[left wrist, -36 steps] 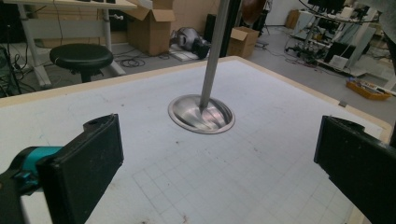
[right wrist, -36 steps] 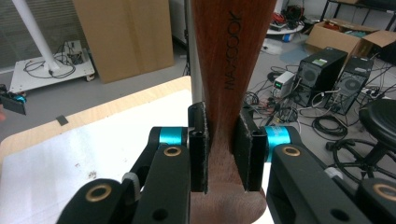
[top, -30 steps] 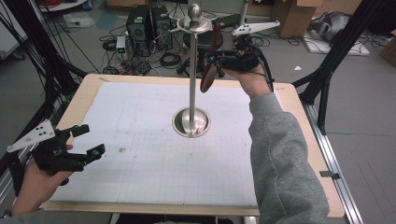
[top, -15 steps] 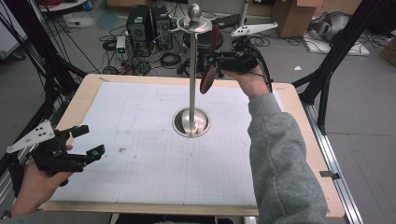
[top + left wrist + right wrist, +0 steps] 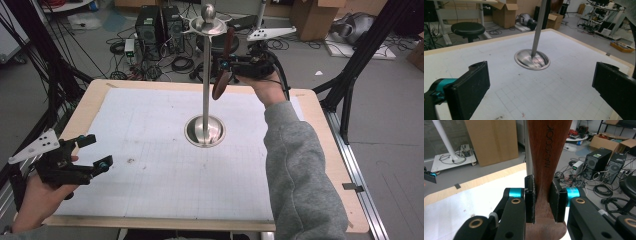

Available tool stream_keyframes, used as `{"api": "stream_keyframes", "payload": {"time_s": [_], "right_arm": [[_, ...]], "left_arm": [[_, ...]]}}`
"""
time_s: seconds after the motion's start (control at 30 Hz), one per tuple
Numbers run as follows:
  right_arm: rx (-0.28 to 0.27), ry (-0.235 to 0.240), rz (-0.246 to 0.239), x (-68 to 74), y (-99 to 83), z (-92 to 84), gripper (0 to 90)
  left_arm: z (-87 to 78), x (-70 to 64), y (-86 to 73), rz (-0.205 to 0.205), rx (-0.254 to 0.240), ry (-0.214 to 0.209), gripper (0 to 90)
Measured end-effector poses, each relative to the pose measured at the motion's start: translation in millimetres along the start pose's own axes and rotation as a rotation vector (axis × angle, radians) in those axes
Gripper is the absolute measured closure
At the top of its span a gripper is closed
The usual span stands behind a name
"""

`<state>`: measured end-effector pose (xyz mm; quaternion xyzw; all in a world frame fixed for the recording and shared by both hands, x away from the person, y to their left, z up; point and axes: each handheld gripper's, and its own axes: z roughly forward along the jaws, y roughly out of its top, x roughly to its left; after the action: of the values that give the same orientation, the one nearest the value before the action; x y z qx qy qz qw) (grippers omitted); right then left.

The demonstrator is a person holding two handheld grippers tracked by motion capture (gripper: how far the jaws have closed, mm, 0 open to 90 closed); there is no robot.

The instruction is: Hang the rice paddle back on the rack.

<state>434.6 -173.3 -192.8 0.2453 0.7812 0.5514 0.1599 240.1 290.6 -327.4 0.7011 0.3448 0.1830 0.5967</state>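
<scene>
High view: a metal stand point(image 5: 205, 90) rises from its round base at the middle of the surface point(image 5: 150, 135), and the right tool point(image 5: 223, 66) holds a wooden spoon point(image 5: 223, 67) just beside the pole, below the stand's top disc. Right gripper view: the two jaws are clamped on the spoon's narrow handle. The left tool point(image 5: 95, 152) sits low, well apart from the stand toward the near left corner, jaws spread wide with nothing between them.

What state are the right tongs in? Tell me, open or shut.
Shut on the wooden utensil. In the right gripper view, both pads of the right tongs press against its narrow handle, held beside the metal stand.
</scene>
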Motion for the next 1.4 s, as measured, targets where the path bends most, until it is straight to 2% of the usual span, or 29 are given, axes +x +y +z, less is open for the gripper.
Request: {"api": "stream_keyframes", "payload": {"time_s": [0.07,0.27,0.3,0.33,0.43,0.6,0.63,0.67,0.7,0.87,0.9,1.03,1.23,1.4], "right_arm": [[-0.005,-0.003,-0.004,0.0,-1.1,-0.6,75.2],[-0.06,-0.026,0.002,1.4,-3.2,-7.0,52.7],[-0.06,-0.026,0.002,1.4,-3.2,-7.0,52.7],[-0.074,-0.032,-0.018,3.6,-2.9,-10.2,47.6],[-0.097,-0.021,-0.016,5.1,-4.5,-14.5,42.5],[-0.093,-0.022,-0.006,4.7,-13.5,-19.7,28.4],[-0.093,-0.022,-0.006,4.7,-13.5,-19.7,28.4],[-0.08,-0.033,0.007,3.0,-18.8,-20.7,18.4],[-0.073,-0.041,0.014,2.6,-20.3,-20.8,13.7],[-0.051,-0.078,0.043,0.4,-29.1,-22.4,0.9],[-0.046,-0.085,0.058,-0.7,-36.4,-24.7,0.9],[-0.03,-0.095,0.066,-1.4,-47.0,-28.4,0.0],[-0.031,-0.105,0.061,1.8,-62.1,-37.2,0.0],[-0.042,-0.107,0.079,0.9,-74.8,-42.3,0.0]], "left_arm": [[0.0,0.4,0.1,0.001,0.0,-0.001,1.8],[1.8,0.8,1.1,0.0,-0.005,-0.004,1.8],[1.8,0.8,1.1,0.0,-0.005,-0.004,1.8],[2.9,1.2,1.6,0.0,-0.004,-0.007,1.8],[4.6,1.6,1.8,-0.003,-0.004,-0.008,1.8],[11.4,1.2,3.2,0.0,0.0,-0.023,1.8],[11.4,1.2,3.2,0.0,0.0,-0.023,1.8],[14.2,0.7,3.8,0.002,0.001,-0.028,1.8],[15.6,0.5,4.1,0.004,0.003,-0.031,1.8],[21.2,0.1,5.2,0.006,0.006,-0.041,1.8],[23.3,0.2,6.0,0.005,0.005,-0.045,1.8],[26.9,0.8,7.7,0.006,0.001,-0.055,1.8],[34.4,-0.4,8.9,0.01,-0.016,-0.059,1.8],[42.7,-3.5,9.1,0.013,-0.012,-0.074,1.8]]}}
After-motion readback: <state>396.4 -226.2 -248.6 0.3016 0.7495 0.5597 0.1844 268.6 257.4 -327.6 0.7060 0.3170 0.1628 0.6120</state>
